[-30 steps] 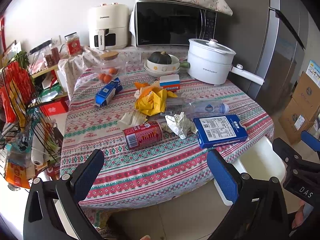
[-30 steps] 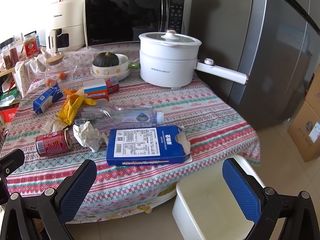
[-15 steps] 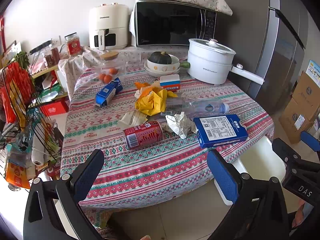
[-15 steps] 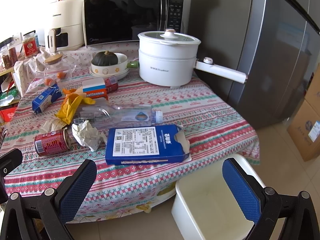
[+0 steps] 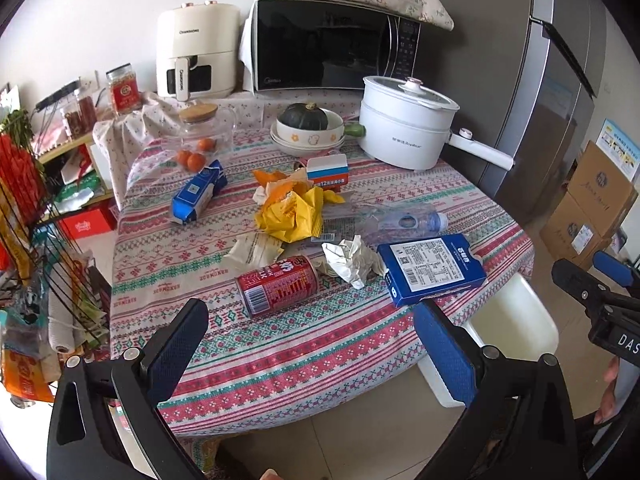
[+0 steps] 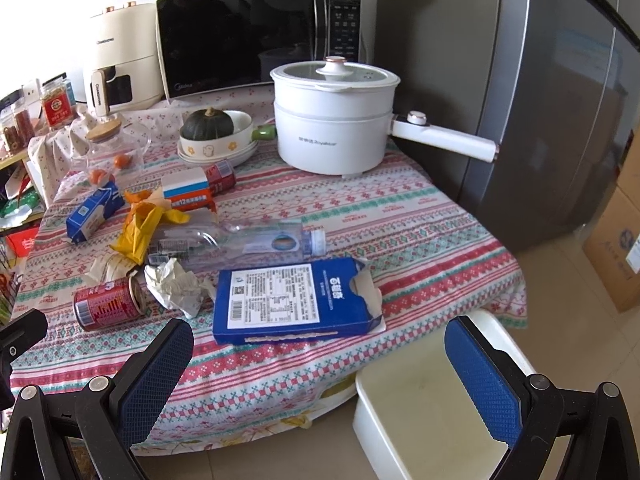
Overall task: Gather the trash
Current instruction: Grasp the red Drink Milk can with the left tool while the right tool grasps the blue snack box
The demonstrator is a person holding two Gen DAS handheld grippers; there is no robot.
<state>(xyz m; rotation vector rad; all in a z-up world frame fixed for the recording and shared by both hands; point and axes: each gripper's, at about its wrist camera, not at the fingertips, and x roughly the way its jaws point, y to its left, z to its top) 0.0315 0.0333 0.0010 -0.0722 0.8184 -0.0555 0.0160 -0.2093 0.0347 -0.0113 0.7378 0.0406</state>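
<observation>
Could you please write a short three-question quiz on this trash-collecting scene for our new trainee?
1. True or false: the red can stands upright.
2. What lies directly right of the crumpled white paper? A) blue box B) squash C) jar
3. Are both the left gripper and right gripper holding anything?

Key: 1. False, it lies on its side. 2. A, the blue box. 3. No, both are open and empty.

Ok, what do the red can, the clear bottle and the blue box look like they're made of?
Red can: probably metal, glossy print, rimmed end. Clear bottle: thin transparent plastic, dented. Blue box: printed cardboard, torn white edge.
</observation>
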